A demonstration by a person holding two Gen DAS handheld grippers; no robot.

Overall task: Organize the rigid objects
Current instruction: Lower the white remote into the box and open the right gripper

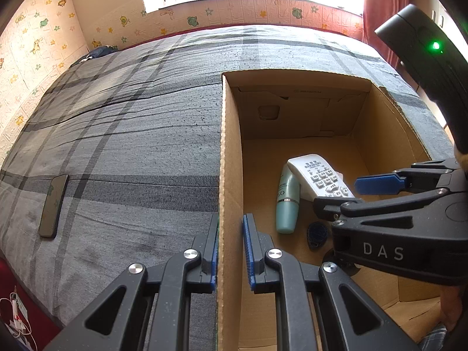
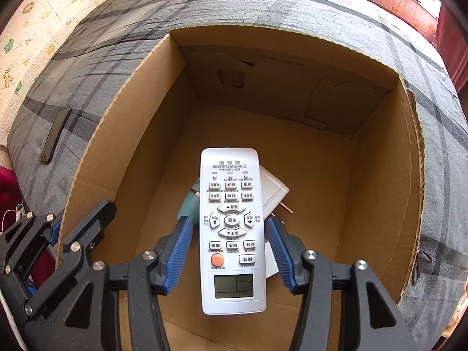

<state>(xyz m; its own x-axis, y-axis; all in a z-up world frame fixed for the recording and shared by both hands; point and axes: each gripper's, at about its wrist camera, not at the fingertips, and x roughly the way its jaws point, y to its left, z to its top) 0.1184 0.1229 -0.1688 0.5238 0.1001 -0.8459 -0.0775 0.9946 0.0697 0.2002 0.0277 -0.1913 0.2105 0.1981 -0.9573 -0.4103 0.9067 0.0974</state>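
Observation:
An open cardboard box [image 1: 231,152] [image 2: 122,122] stands on the bed. My left gripper [image 1: 231,251] straddles the box's left wall, one finger touching it, the other a small gap away; it also shows in the right wrist view [image 2: 58,228]. My right gripper [image 2: 231,245] [image 1: 348,193] is open inside the box, fingers either side of a white remote [image 2: 232,228] [image 1: 318,177], with small gaps. The remote lies on a teal bottle [image 1: 286,201] [image 2: 188,204] and a white charger [image 2: 273,190]. A dark blue key fob [image 1: 317,234] lies on the box floor.
A black phone [image 1: 54,206] [image 2: 55,136] lies on the grey plaid bedcover [image 1: 131,122] left of the box. White cables [image 1: 16,316] lie off the bed's near left corner. A wall with stickers and a window are behind the bed.

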